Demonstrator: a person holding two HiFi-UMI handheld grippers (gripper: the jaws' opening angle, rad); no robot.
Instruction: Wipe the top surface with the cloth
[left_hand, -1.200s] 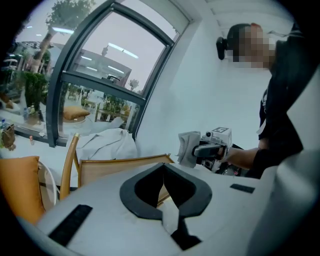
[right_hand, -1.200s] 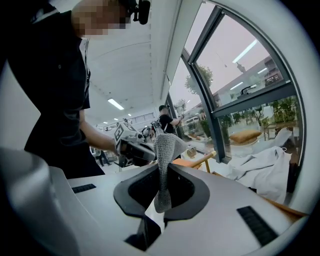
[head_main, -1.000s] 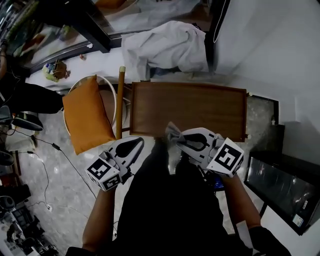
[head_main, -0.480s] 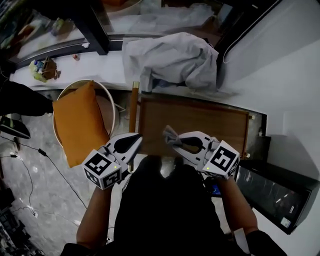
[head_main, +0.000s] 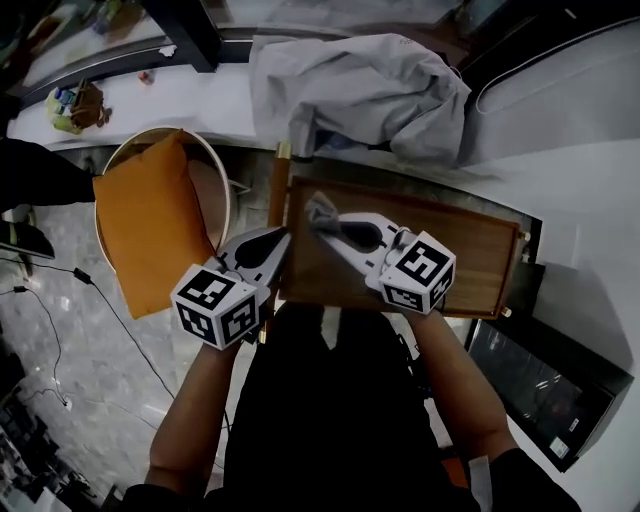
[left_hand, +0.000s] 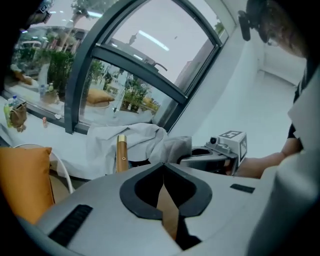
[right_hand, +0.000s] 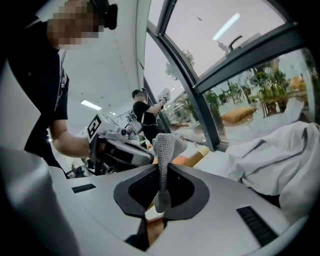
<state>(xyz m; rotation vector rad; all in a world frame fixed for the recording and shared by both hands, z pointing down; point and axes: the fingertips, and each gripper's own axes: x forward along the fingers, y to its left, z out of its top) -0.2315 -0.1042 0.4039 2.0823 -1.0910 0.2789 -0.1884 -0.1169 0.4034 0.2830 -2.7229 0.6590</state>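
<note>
Jaws first, head view: I read the right gripper (head_main: 332, 226) clamped on a small grey knitted cloth (head_main: 320, 210), held over the left end of the brown rectangular wooden table top (head_main: 460, 250). Whether cloth meets wood I cannot tell. The left gripper (head_main: 281, 238) hangs at the table's left edge, near an orange cushion (head_main: 150, 230).

Left gripper view: its jaws are pressed together with nothing between them; only wood shows through the slit.

Right gripper view: the jaws pinch the cloth at its middle, with a tuft standing beyond the tips.

Procedure, in my judgement: lower until the tuft flattens on the wood, hold the pinch firm, then sweep in overlapping passes toward the right end. Keep the idle gripper clear of the path.
</note>
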